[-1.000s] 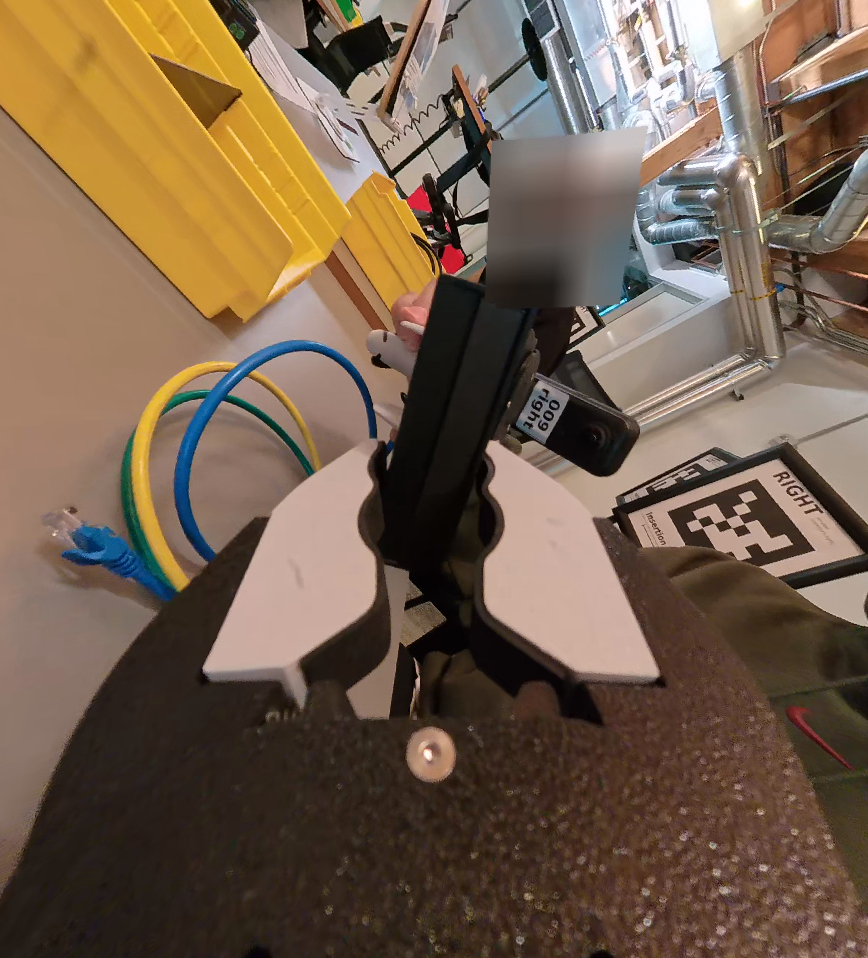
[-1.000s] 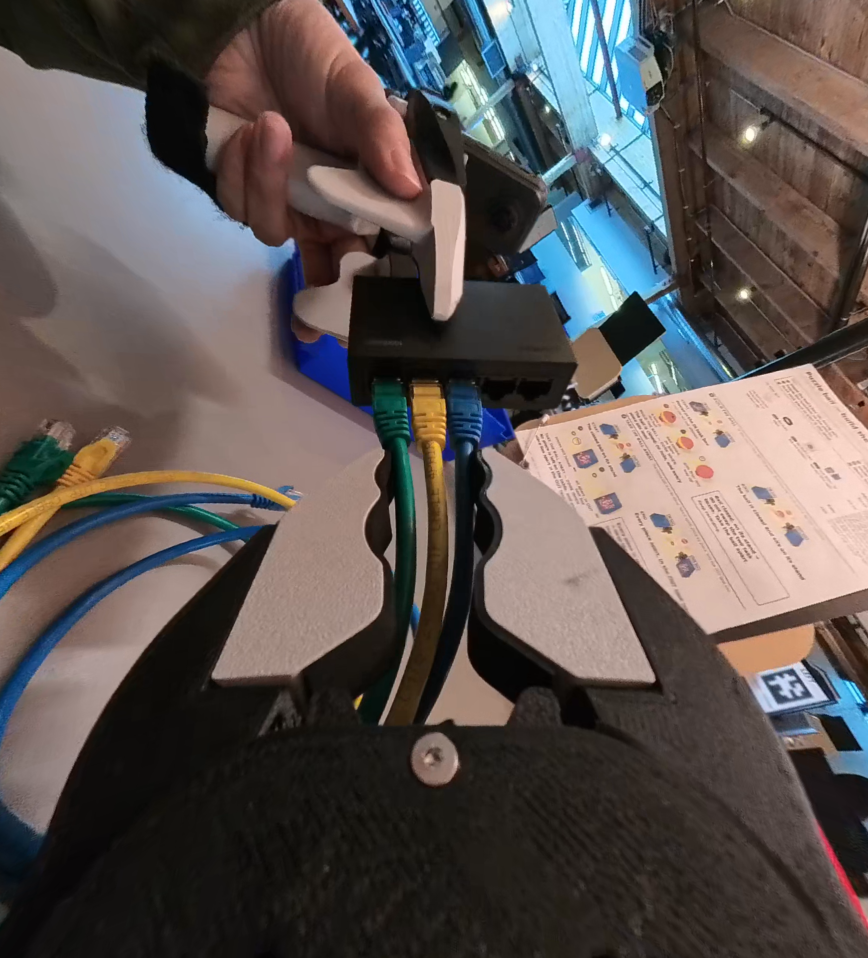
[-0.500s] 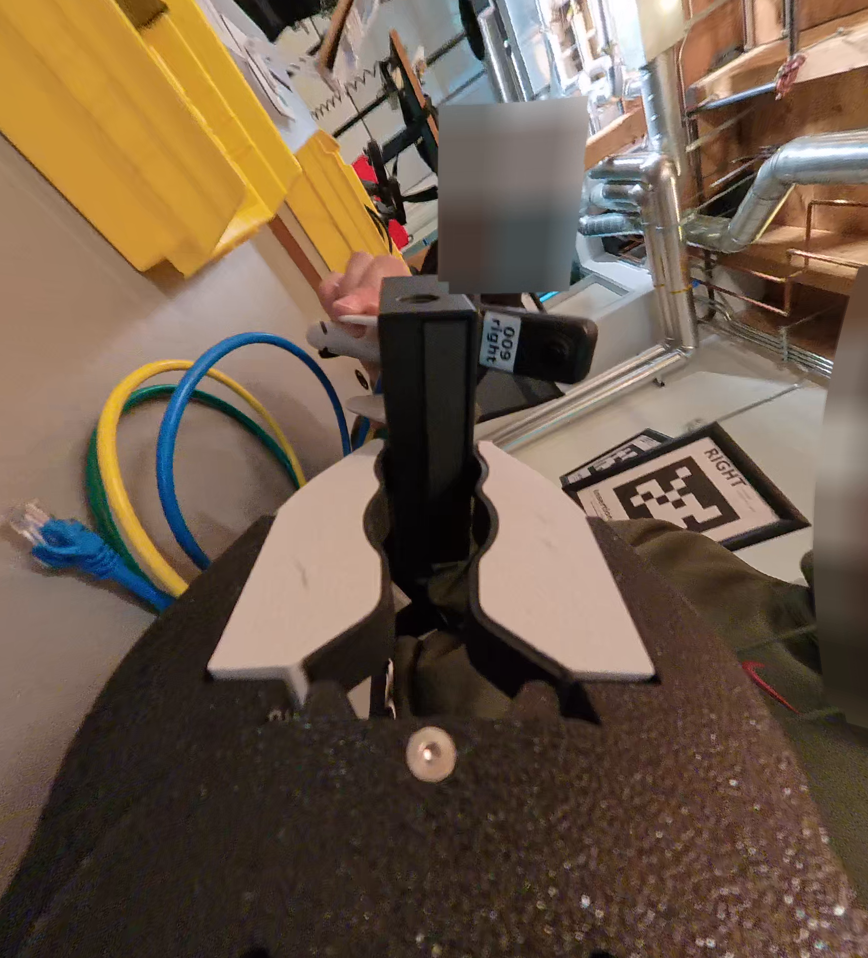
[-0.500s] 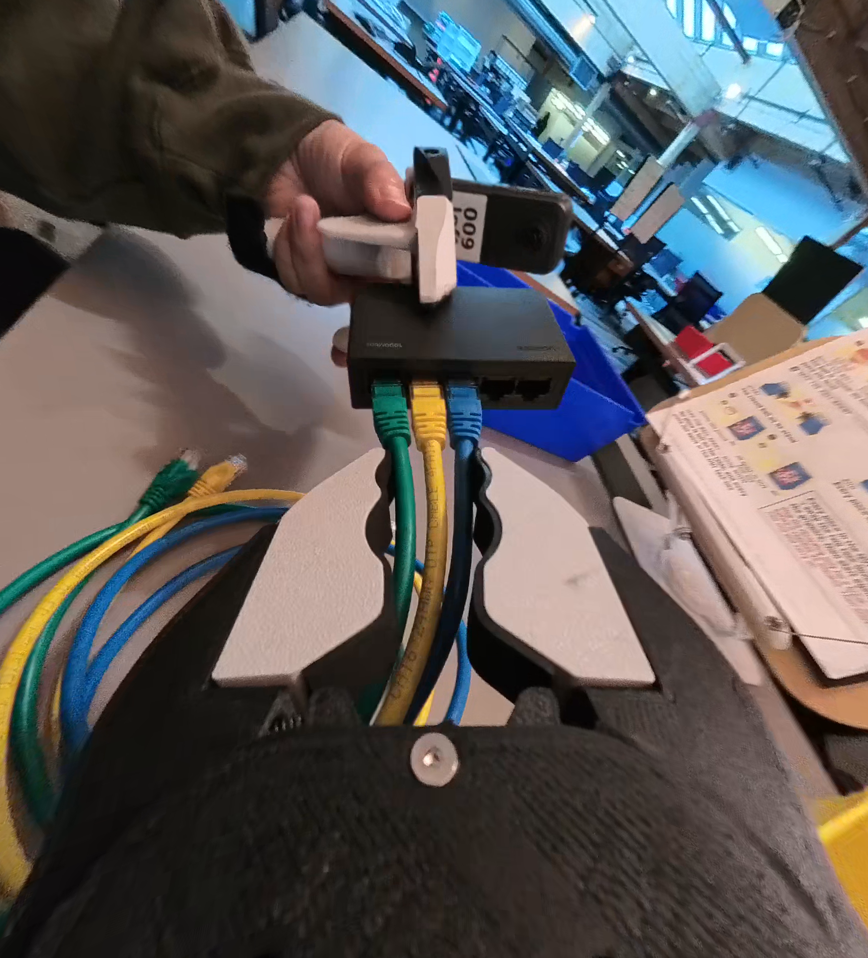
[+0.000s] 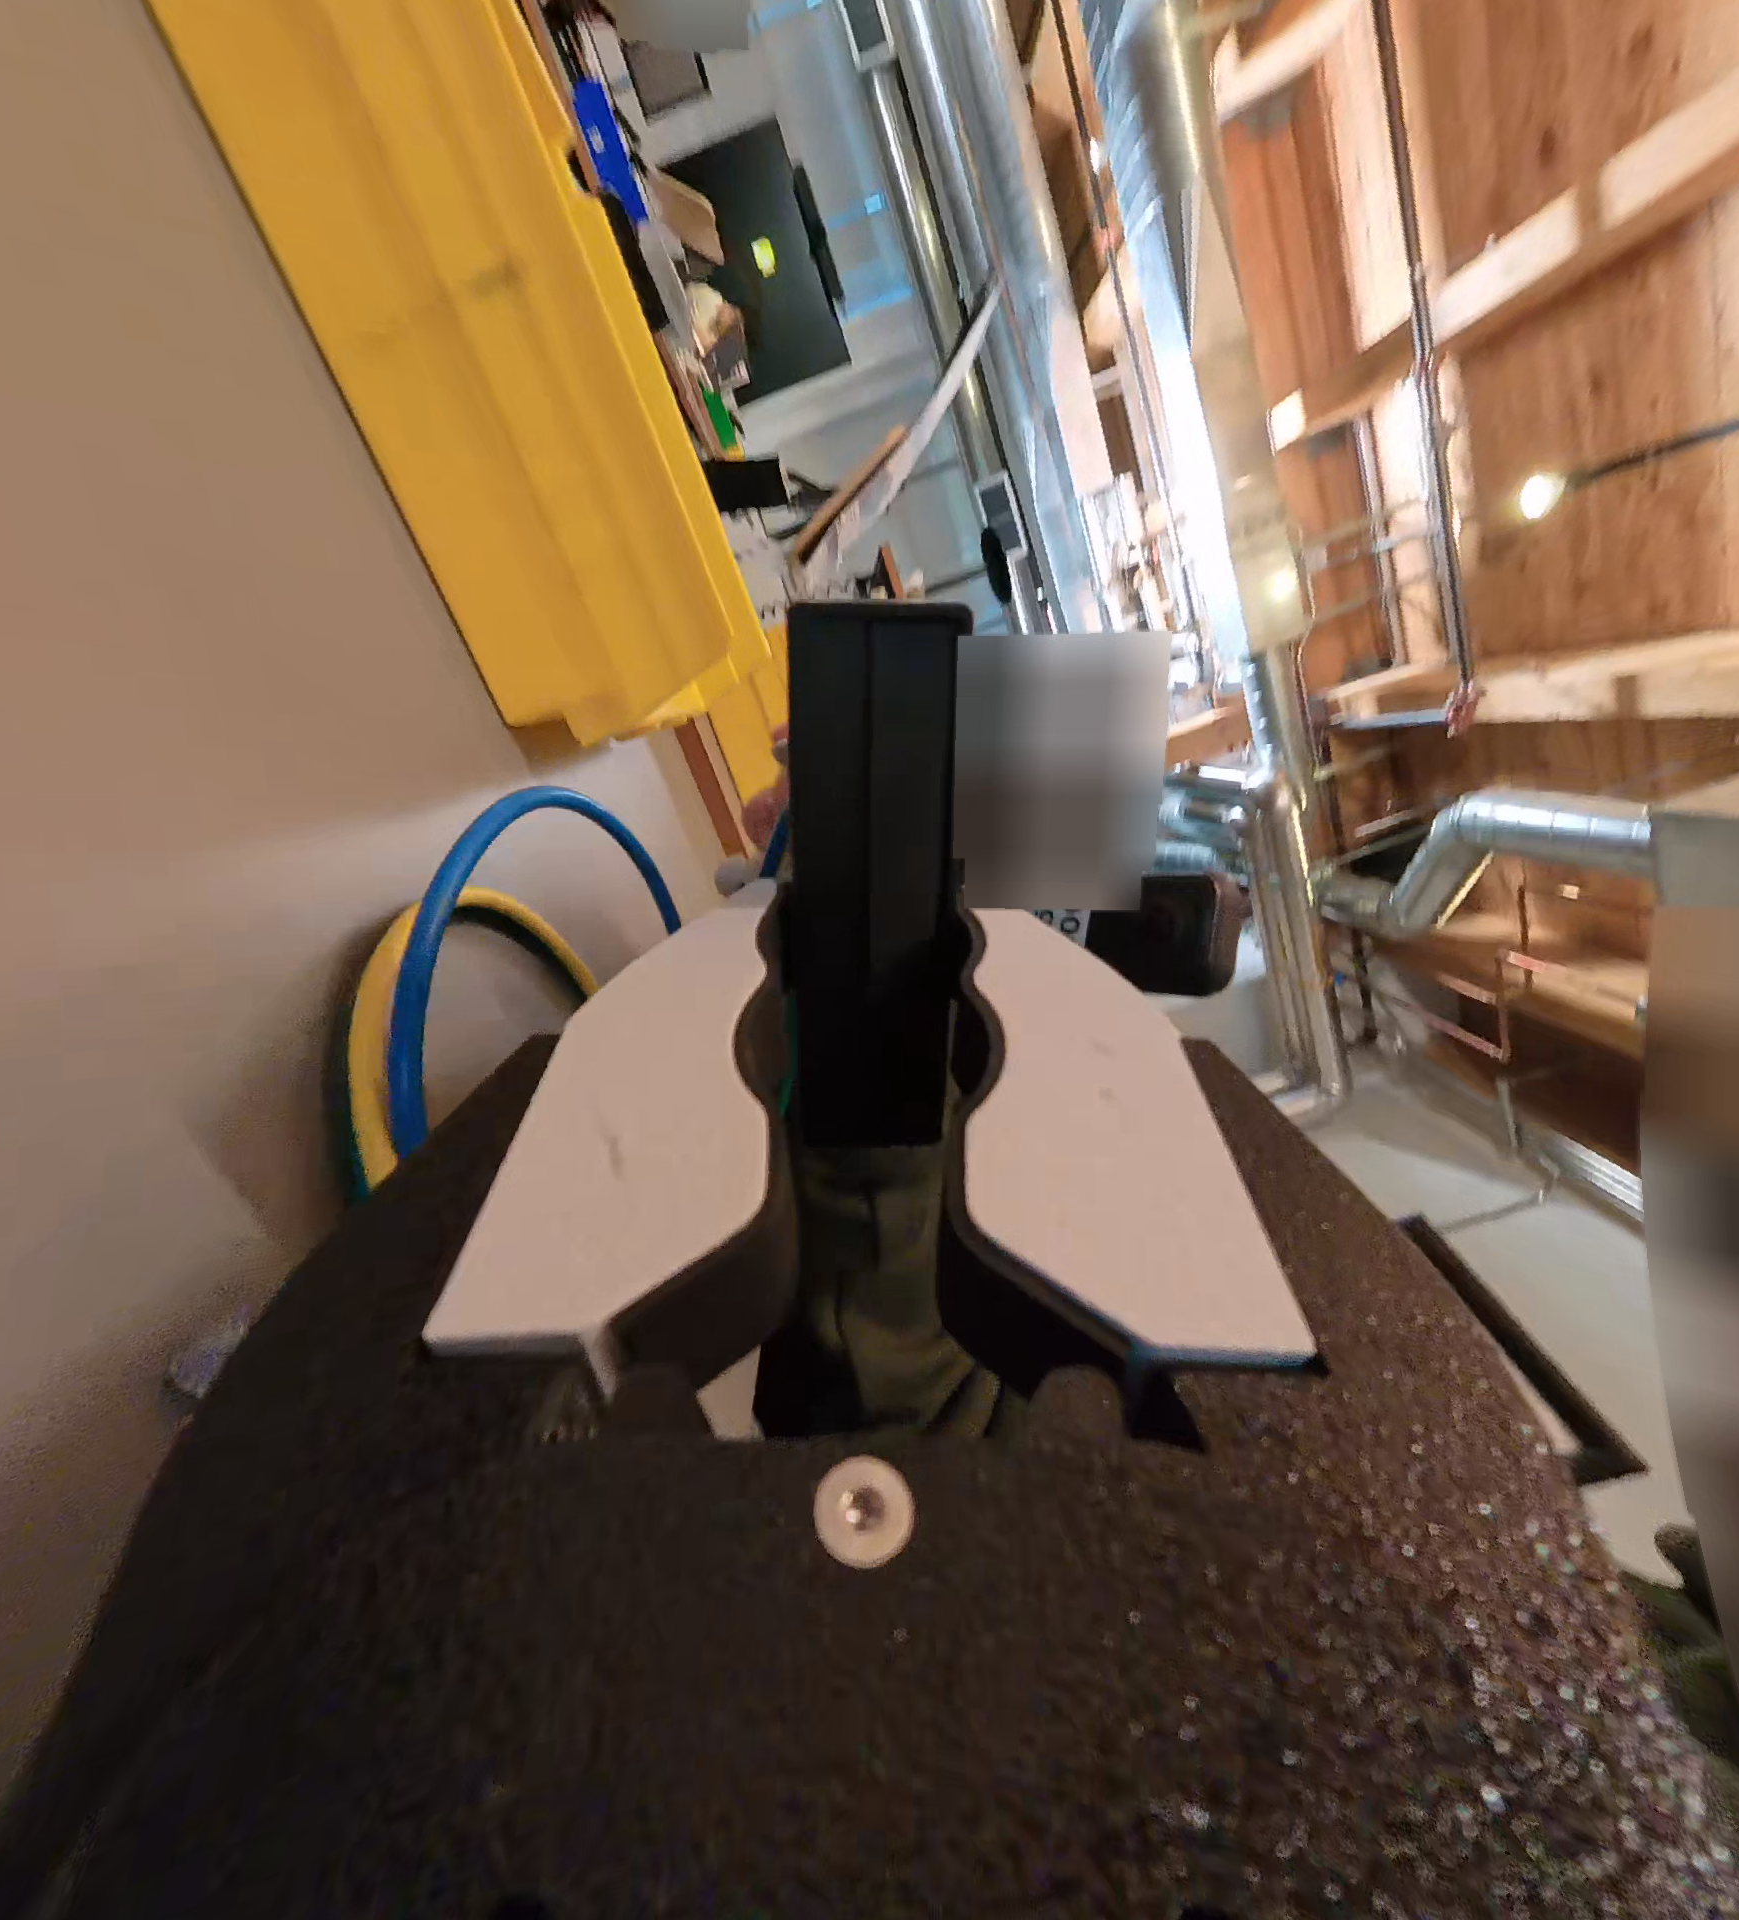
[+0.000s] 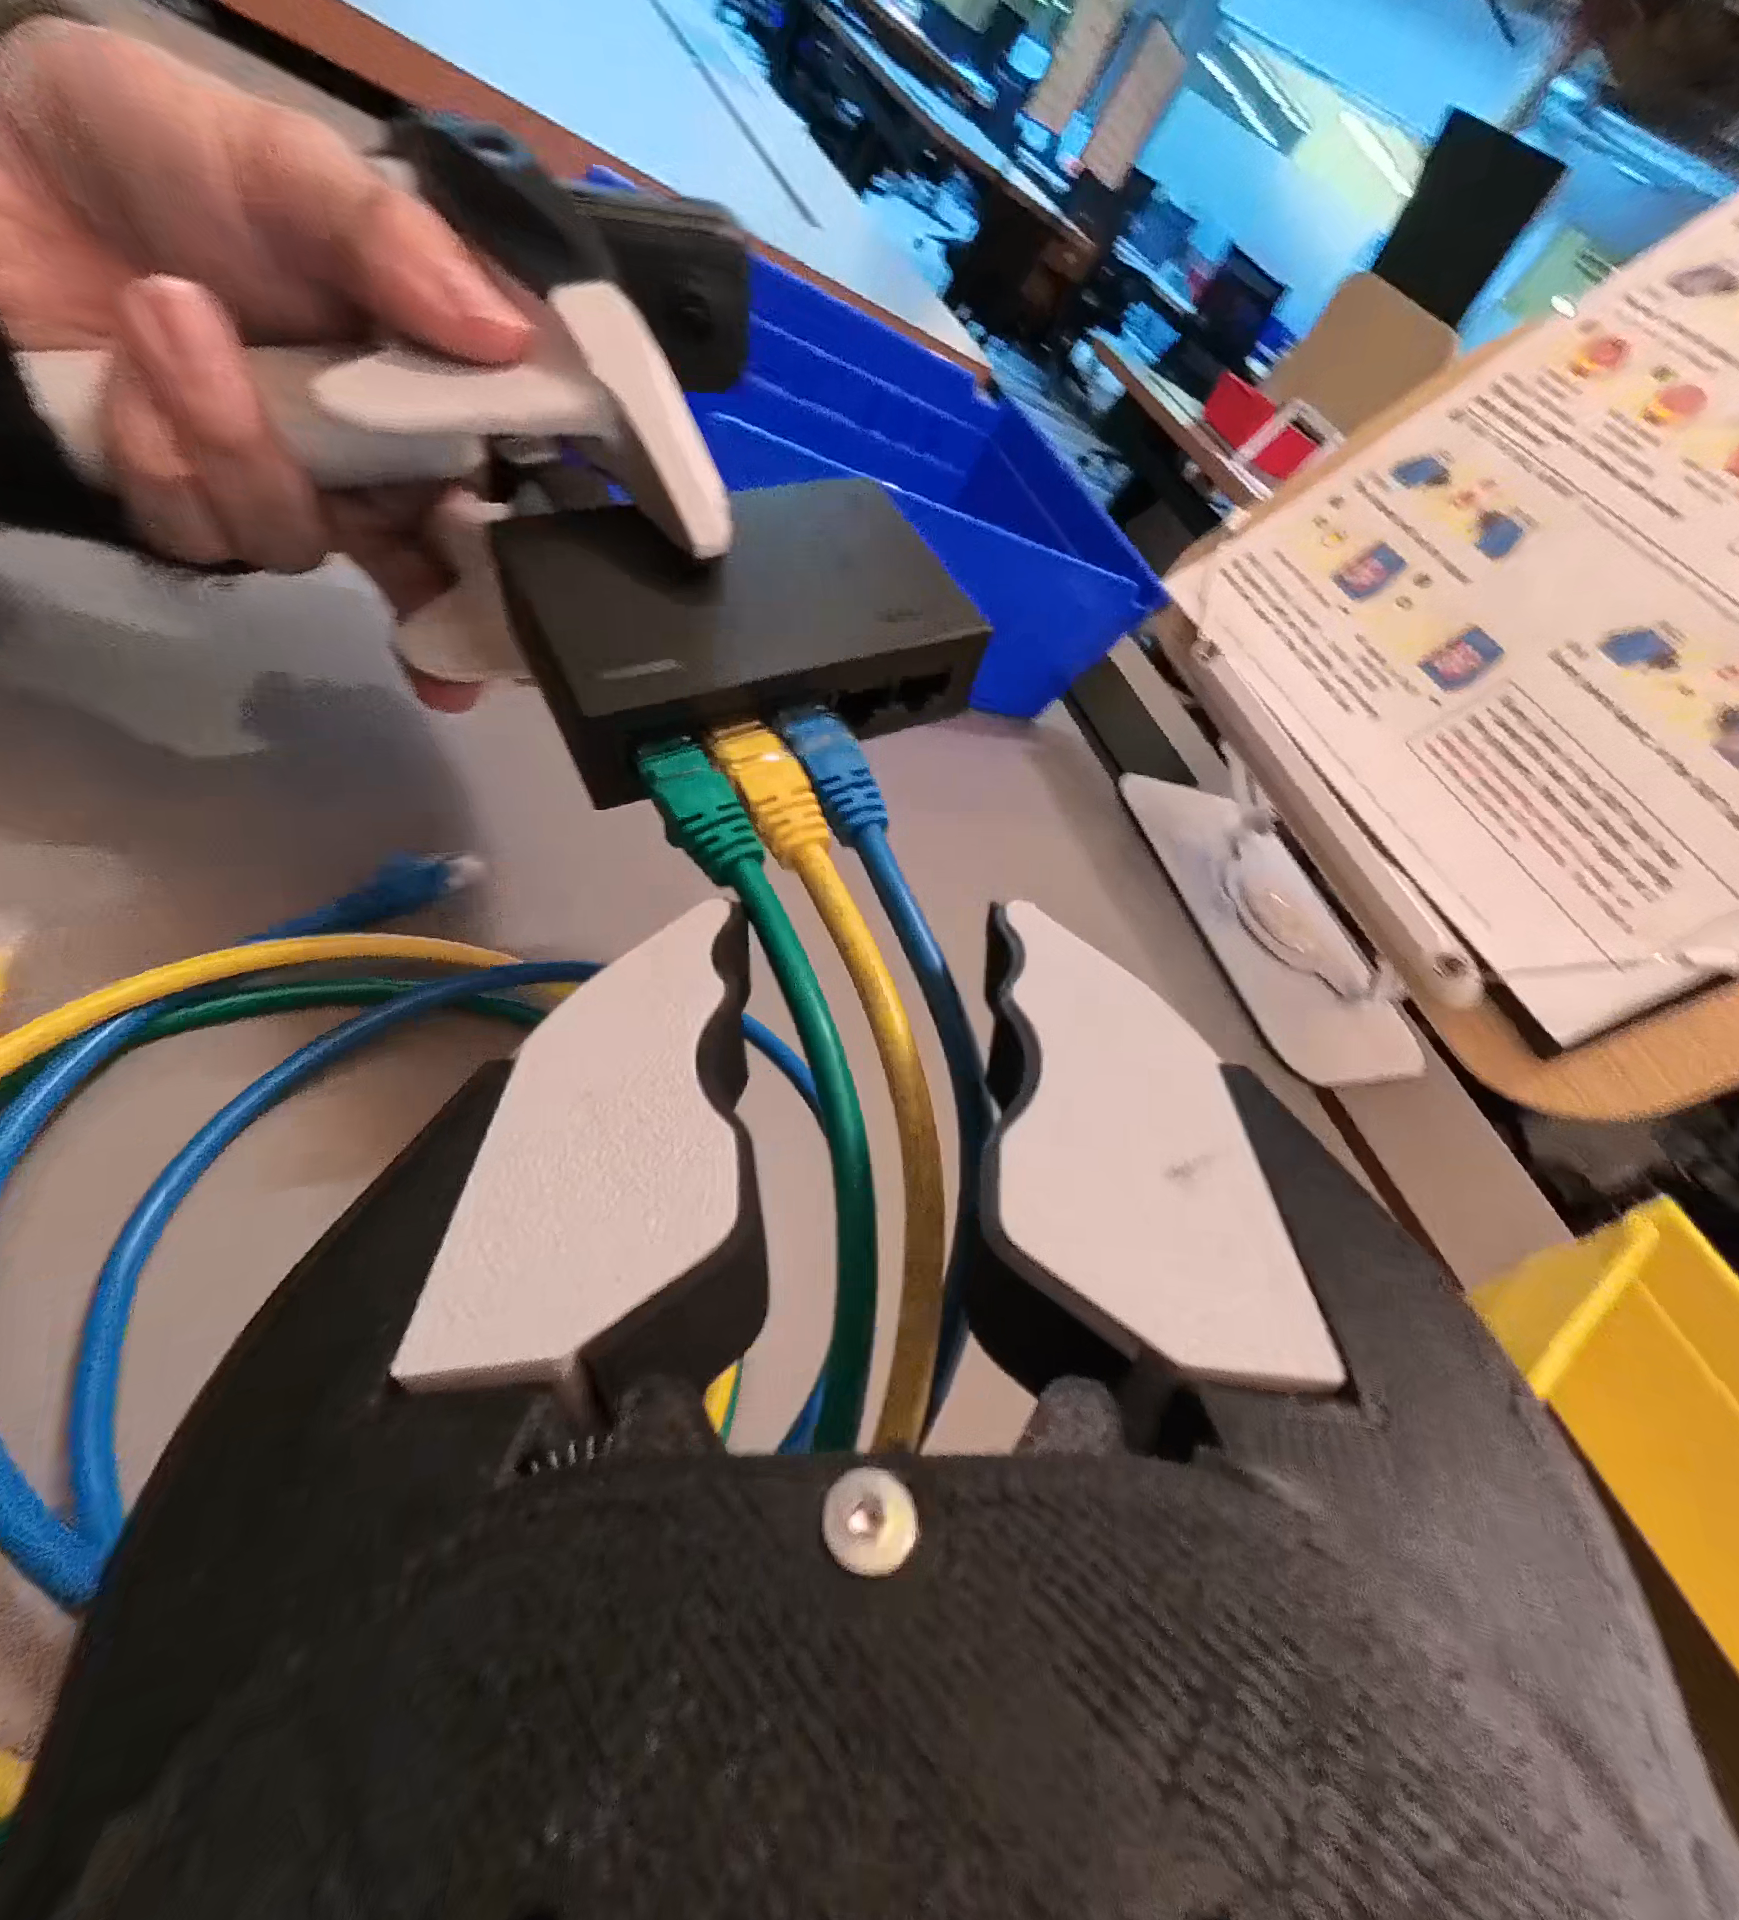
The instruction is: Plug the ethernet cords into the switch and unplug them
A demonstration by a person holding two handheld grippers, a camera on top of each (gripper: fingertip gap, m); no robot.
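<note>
While clamped edge-on between the pale flat fingers of the left gripper point(image 5: 870, 997), held clear of the worktop point(image 6: 1000, 790): black boxy switch point(image 6: 740, 603); plugged side by side into its front ports, ribbed green cord point(image 6: 709, 821), yellow cord point(image 6: 777, 795), blue cord point(image 6: 839, 774); two ports bare. Right gripper point(image 6: 860, 997) parted, straddling the three cords without squeezing. Blue bin point(image 6: 906, 457) by the far edge, contents hidden; yellow bin point(image 6: 1696, 1382) at the near right corner.
</note>
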